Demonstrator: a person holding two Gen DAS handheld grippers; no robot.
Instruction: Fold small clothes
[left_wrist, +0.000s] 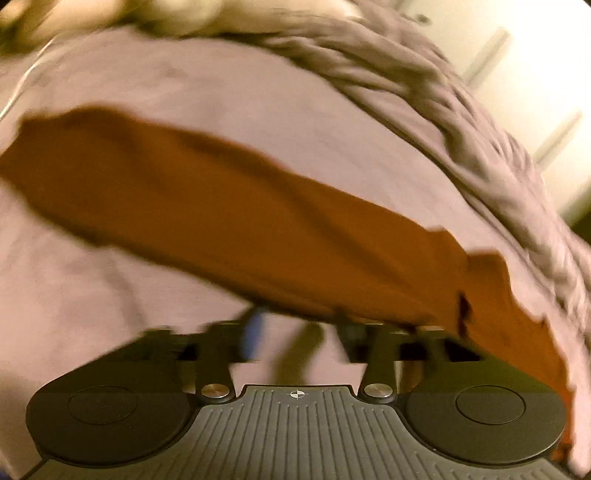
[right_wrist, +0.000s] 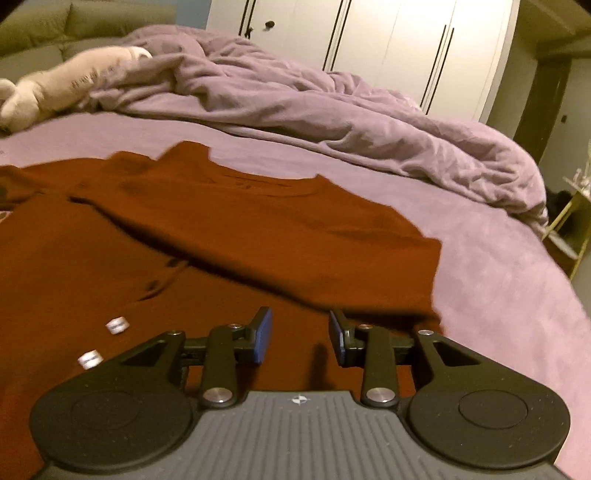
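Observation:
A rust-brown T-shirt lies spread on the lilac bed sheet, with one side folded over its body. In the right wrist view my right gripper hovers over the shirt's near part. It is open, and only cloth lying flat shows between the blue pads. The left wrist view is blurred. There the shirt stretches as a long band across the sheet. My left gripper sits at the shirt's near edge with its fingers apart, and bare sheet and a shadow show between them.
A crumpled lilac duvet is heaped along the far side of the bed, with a pale plush toy at the far left. White wardrobe doors stand behind. A gold-framed side table is at the bed's right edge. Two small white tags lie on the shirt.

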